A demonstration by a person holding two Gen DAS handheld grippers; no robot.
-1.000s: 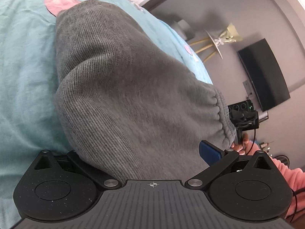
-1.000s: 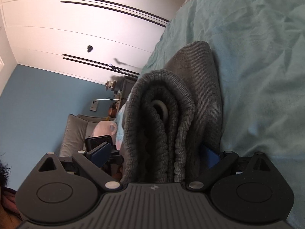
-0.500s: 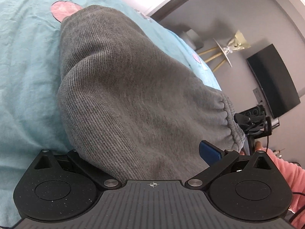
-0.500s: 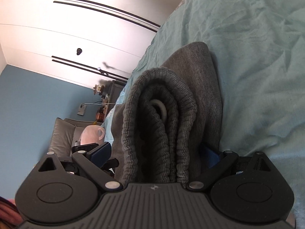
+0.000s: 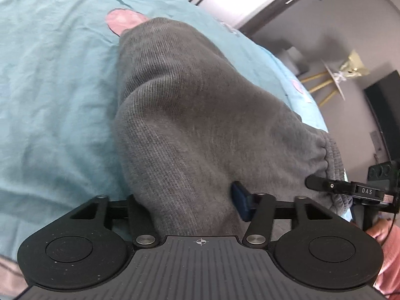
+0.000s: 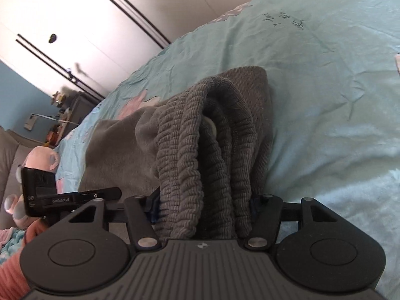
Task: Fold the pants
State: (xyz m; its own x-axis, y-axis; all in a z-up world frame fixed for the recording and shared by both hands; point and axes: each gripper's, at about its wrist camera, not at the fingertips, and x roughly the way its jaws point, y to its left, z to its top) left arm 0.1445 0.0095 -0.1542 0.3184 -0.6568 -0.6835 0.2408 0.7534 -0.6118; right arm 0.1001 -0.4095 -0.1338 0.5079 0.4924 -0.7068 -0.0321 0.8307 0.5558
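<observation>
While both sets of jaws are closing on folded cloth, the left gripper [image 5: 192,200] and right gripper [image 6: 203,205] are clamping opposite ends of the pants [image 5: 200,115], lying crosswise on the bed [image 5: 55,80].

Left gripper [image 5: 192,202] jaws closing on folded grey pants [image 5: 207,125] lying on teal bedsheet [image 5: 57,87]; right gripper [image 5: 312,182] at the pants' waistband.

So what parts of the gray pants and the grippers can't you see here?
- Left wrist view: the left gripper has one pad hidden behind the gray pants.
- Right wrist view: the right gripper has both pads mostly buried in the waistband.
- Both views: the pant legs are hidden by the fold.
</observation>
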